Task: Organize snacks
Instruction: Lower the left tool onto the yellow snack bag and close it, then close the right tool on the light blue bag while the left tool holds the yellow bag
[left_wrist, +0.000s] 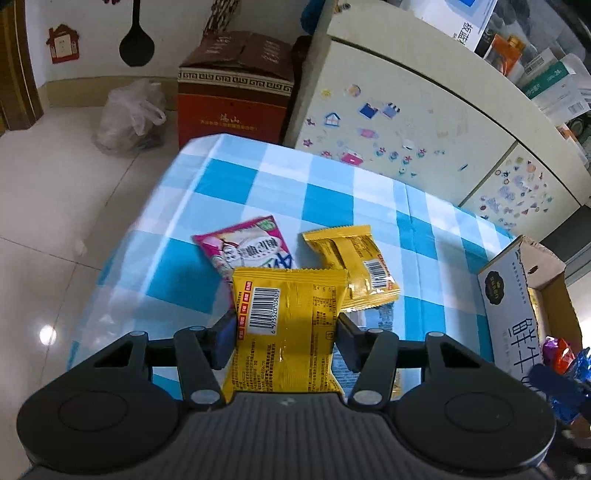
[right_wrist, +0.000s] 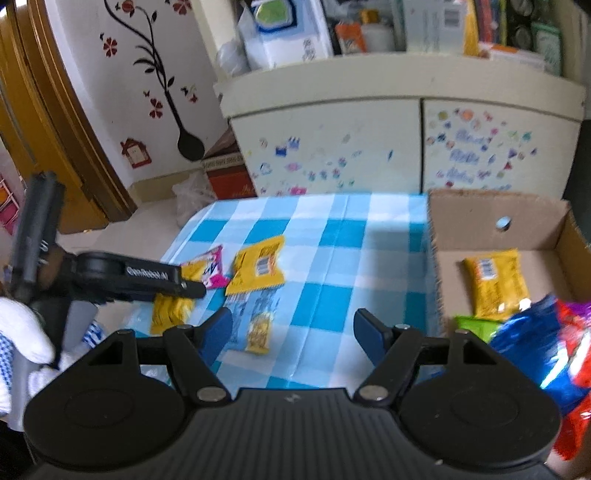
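Your left gripper (left_wrist: 284, 325) is clenched on a yellow packet (left_wrist: 291, 317). Both pads press its sides and it sits between them with the barcode face up, above the checked cloth (left_wrist: 369, 192). From the right wrist view you see the same gripper (right_wrist: 195, 290) at the left side, with a white glove (right_wrist: 26, 332) on the hand that carries it, and the packet hangs under its fingers.

Your right gripper (right_wrist: 293, 328) is released. Its jaws stand apart with nothing between them, only the cloth (right_wrist: 332, 236) below.

On the cloth, beyond the held packet, lies a pink packet (left_wrist: 247, 247) at the left and a second yellow packet (left_wrist: 354, 266) just right of it. The two are near to each other but I cannot tell whether they touch. In the right wrist view one small yellow snack (right_wrist: 258, 332) lies close before the right gripper, near its left finger.

The box (right_wrist: 498, 225) stands on the right edge of the table, open at the top. Inside it lies one yellow packet (right_wrist: 495, 284) flat on the bottom, a green packet (right_wrist: 472, 326) nearer, and shiny blue and red wrappers (right_wrist: 546, 339) at the near right corner.

Behind the table stands a cream cabinet (right_wrist: 369, 136) with many stickers.
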